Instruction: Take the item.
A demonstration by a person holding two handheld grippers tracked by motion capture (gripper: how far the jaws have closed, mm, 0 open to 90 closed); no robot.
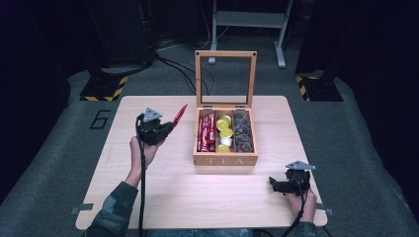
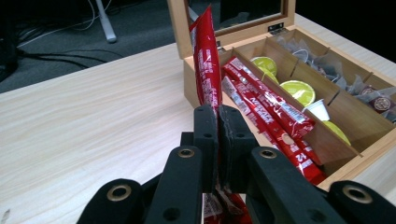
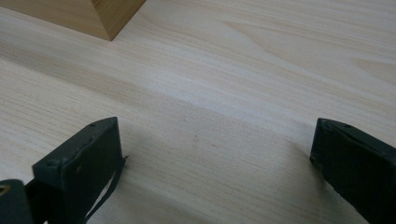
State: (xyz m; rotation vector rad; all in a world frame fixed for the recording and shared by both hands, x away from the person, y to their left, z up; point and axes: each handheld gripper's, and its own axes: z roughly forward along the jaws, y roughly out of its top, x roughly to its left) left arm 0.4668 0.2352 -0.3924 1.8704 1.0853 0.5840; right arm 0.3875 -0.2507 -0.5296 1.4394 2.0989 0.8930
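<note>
A wooden tea box [image 1: 225, 159] marked TEA stands open at the table's middle, its glass lid upright. Three compartments hold red stick packets [image 1: 206, 132], yellow-lidded capsules [image 1: 225, 133] and grey tea bags [image 1: 242, 131]. My left gripper [image 1: 170, 126] hovers left of the box, shut on one red stick packet [image 1: 180, 114] that points up and toward the box. In the left gripper view the jaws [image 2: 218, 135] pinch that packet [image 2: 207, 65] near its lower end. My right gripper [image 1: 276, 185] rests near the front right of the table, open with bare wood between its fingers [image 3: 88, 158].
The light wooden table [image 1: 163, 192] has bare room in front of and left of the box. The box corner [image 3: 100, 16] lies ahead of the right gripper. Beyond the table are grey floor, cables, a stand with hazard-striped base [image 1: 104, 89] and a white frame [image 1: 247, 19].
</note>
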